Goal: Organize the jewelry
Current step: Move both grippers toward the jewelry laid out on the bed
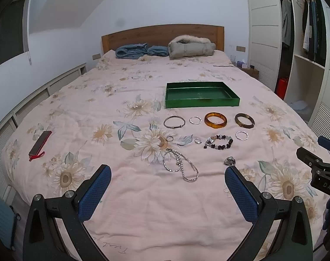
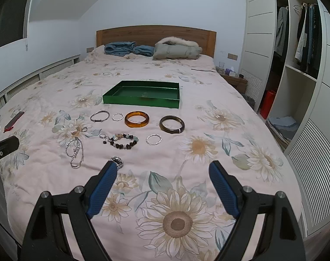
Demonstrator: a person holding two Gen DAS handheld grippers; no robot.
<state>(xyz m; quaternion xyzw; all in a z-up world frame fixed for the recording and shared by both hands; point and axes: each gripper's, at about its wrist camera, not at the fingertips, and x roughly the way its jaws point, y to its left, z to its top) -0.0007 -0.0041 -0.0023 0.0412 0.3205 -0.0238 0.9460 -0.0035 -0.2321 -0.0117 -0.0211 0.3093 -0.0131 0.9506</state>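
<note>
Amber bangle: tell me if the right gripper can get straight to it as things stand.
Probably yes. The right gripper is open and empty, and the amber bangle lies flat on the quilt ahead, apart from its neighbours. Only the beaded bracelet lies near the path.

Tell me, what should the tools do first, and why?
Probably the right tool, open and holding nothing, should reach down to the small silver piece beside its left fingertip. It lies nearest, and the green tray looks bare, so sorting has not started.
</note>
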